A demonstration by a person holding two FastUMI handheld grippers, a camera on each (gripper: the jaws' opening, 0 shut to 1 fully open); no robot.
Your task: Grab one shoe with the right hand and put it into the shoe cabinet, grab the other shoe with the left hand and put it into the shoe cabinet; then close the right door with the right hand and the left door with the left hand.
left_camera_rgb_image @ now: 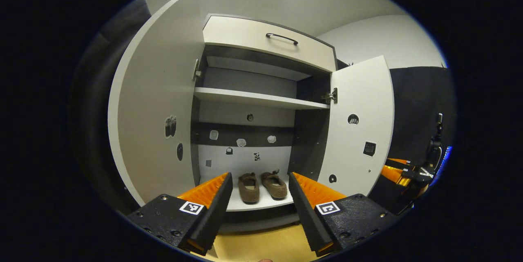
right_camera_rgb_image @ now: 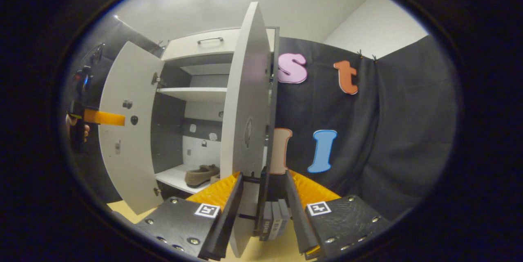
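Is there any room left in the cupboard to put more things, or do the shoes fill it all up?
The middle shelf is bare from wall to wall. The bottom shelf is crowded in the middle, where the two shoes sit side by side; only thin strips stay free between them and the side walls.

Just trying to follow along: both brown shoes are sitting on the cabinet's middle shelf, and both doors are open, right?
Not quite. The two shoes sit on the bottom shelf of the cabinet, not the middle shelf, which is bare in the left gripper view. Both doors, left door and right door, are indeed open.
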